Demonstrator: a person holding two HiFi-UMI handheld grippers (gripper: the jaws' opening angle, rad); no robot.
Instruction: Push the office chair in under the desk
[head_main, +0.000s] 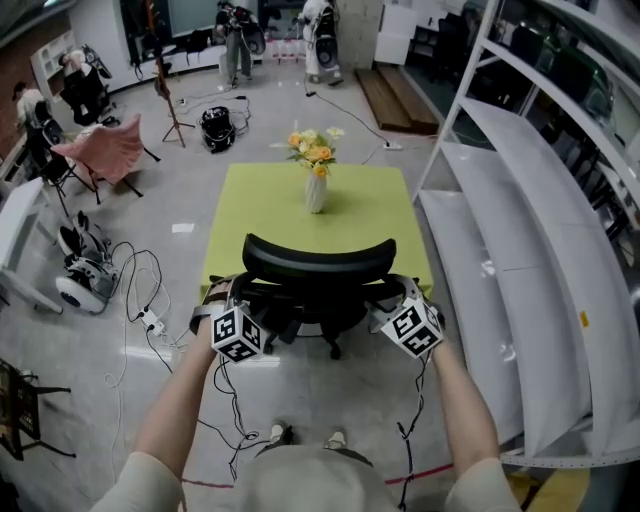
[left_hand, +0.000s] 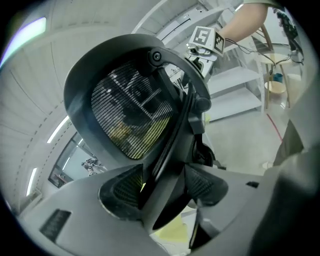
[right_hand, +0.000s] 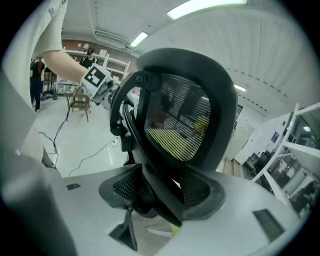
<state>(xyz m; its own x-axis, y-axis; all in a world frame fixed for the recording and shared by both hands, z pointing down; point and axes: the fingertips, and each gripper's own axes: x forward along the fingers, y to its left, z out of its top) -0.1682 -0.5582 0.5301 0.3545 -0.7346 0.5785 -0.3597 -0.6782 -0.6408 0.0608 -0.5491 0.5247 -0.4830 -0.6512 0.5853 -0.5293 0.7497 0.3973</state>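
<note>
A black office chair (head_main: 318, 262) with a mesh back stands in front of the lime-green desk (head_main: 260, 200), its seat partly under the desk edge. My left gripper (head_main: 224, 300) is at the left side of the backrest frame. My right gripper (head_main: 404, 294) is at the right side. In the left gripper view the chair's (left_hand: 130, 115) black frame bar runs between the pads of the left gripper (left_hand: 167, 187), which is shut on it. In the right gripper view the right gripper (right_hand: 155, 190) is likewise closed on the chair's (right_hand: 182, 120) frame.
A white vase of flowers (head_main: 316, 190) stands on the desk. A white shelving rack (head_main: 520, 200) runs close along the right. Cables and a power strip (head_main: 150, 320) lie on the floor at left, with a pink chair (head_main: 105, 150) and equipment farther back.
</note>
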